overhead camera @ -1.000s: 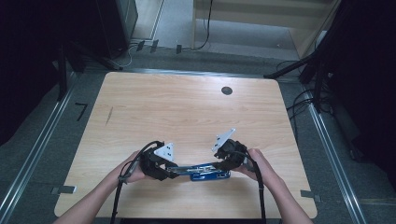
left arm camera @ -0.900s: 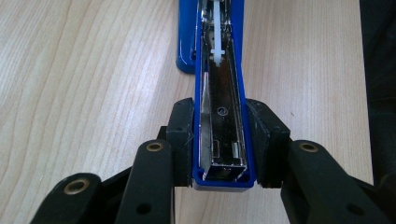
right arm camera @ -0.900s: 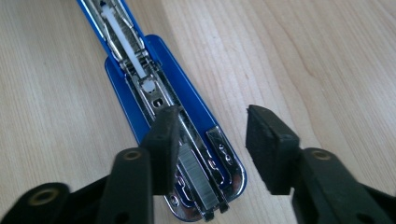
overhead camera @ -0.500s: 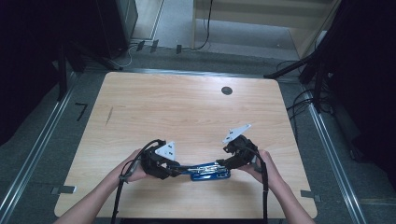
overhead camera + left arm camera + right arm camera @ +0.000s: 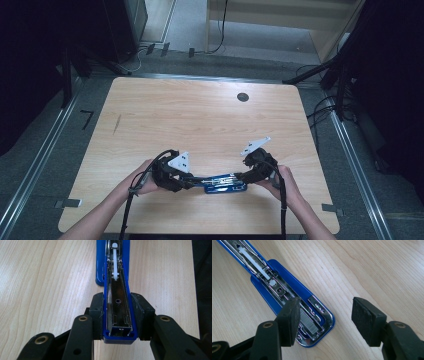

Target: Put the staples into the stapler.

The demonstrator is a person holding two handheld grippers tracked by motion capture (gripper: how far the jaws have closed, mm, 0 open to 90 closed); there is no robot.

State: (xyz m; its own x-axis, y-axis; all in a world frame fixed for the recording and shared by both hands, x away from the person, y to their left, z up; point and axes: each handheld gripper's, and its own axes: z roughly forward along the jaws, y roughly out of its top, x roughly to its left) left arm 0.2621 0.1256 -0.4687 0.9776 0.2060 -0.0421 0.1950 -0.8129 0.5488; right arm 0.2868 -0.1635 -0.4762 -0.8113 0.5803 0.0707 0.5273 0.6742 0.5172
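Low at frame centre, your left gripper [image 5: 117, 315] clamps the opened blue stapler [image 5: 222, 182] lengthwise, whose staple-loaded end lies beneath your just-opened, empty right gripper [image 5: 325, 320].

stapler [image 5: 222, 182]: bright blue shell — shiny chrome channel inside, with a white plastic pusher
staples [image 5: 308, 323]: dull silver-grey strip
table [image 5: 200, 120]: pale wood with fine brown grain streaks
gripper jaws: matt black — brass-coloured rivets
gripper plates [image 5: 255, 146]: light grey
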